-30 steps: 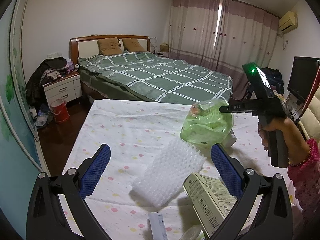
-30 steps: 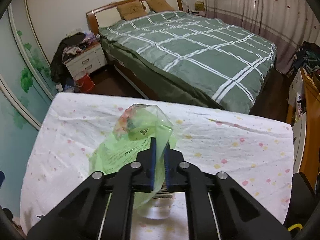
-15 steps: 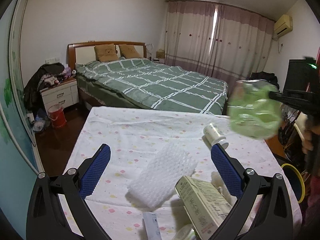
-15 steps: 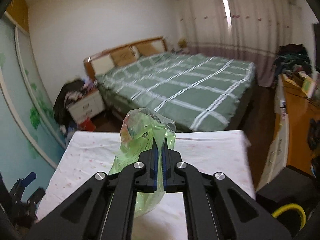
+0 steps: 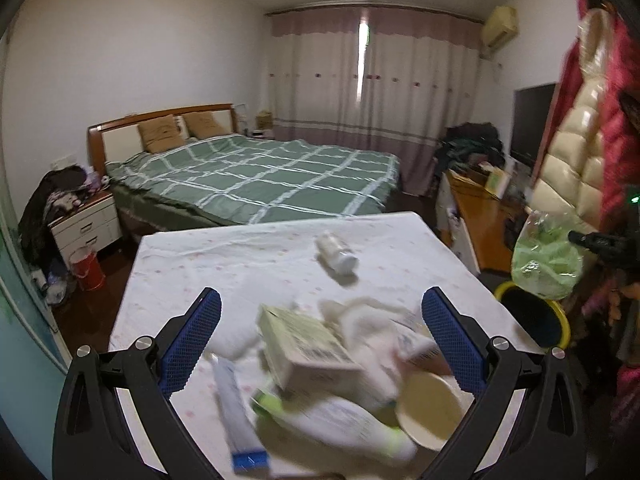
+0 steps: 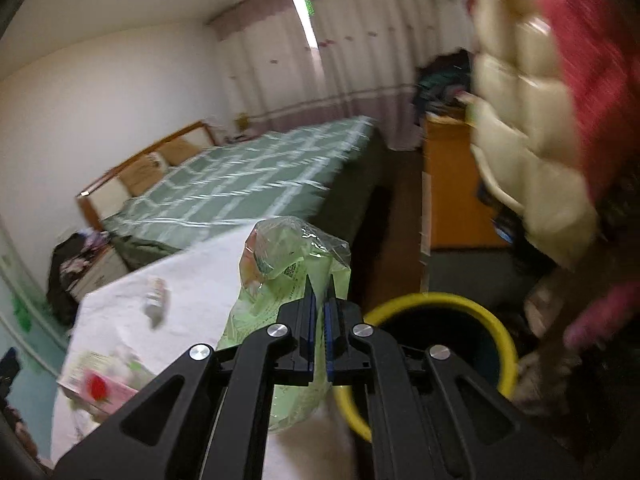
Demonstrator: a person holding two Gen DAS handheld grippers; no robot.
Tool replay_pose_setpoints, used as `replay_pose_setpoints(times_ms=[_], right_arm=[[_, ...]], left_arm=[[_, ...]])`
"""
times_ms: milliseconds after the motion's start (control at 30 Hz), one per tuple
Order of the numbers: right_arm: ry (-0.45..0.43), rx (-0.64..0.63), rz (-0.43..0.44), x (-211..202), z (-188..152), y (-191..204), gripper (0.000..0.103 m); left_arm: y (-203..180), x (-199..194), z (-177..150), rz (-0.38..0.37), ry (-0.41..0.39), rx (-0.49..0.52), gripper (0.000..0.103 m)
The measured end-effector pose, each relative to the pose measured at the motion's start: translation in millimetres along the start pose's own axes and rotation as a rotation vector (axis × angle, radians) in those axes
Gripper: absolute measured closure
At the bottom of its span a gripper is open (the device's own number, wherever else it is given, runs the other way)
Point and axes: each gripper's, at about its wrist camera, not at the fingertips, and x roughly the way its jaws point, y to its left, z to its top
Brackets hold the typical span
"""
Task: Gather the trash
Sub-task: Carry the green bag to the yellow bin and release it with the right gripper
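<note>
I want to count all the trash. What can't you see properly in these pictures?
- Left wrist view: the trash heap on the table is motion-blurred; box lettering unreadable.
- Right wrist view: the bin inside is dark, and the right gripper covers its near rim.
- Green bag: contents unclear through crinkled plastic.
- Small bottle: smeared.

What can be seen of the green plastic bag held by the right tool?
The crumpled, translucent green plastic bag is thin printed film with a clearer knotted top. It hangs in the air, pinched near its upper part by the shut right tool. Nothing else visibly touches it. It hangs beside the edge of the white-clothed table, next to the yellow-rimmed black bin. Its contents cannot be told.
</note>
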Motion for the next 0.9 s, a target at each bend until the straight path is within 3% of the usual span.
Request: replay_pose_setpoints(times_ms=[200,367,433,467,500,800,900], right_arm=[[0.057,0.079,-0.091,31.4,-15.2,-63.5,0.099],[0.135,0.099,-0.157,64.2,-37.9,-90.6,0.098],[0.156,0.09,-0.194,72.2,-50.2,-98.3,0.088],[0.155,0.089,-0.205,73.8,-54.1,-99.8,0.073],[0.15,0.092,-0.212,74.1,-58.2,-102.8,0.066],[0.084,0.105,-0.186,41.0,-69.0,-103.6,0.052],[0.078,0.106,-0.163,32.8,-70.3,-99.4,0.051]], left_arm=[[-45.9,-18.0,-24.6,-0.117,0.07,0.042,0.004],[-77.5,-20.4,-47.1,-0.167,0.126,0.093,0.004],[-85.9,-19.0,-54.5,-0.182,0.145,0.109,0.004],[-89.5,-17.6,-57.2,-0.185,0.154,0.114,0.004],[-93.4,-17.0,-59.5,-0.187,0.165,0.119,0.004],[-90.9,4.6,-64.2,-0.24,0.233,0.097,0.004],[-87.9,27.5,-68.4,-0.248,0.311,0.071,0.004]])
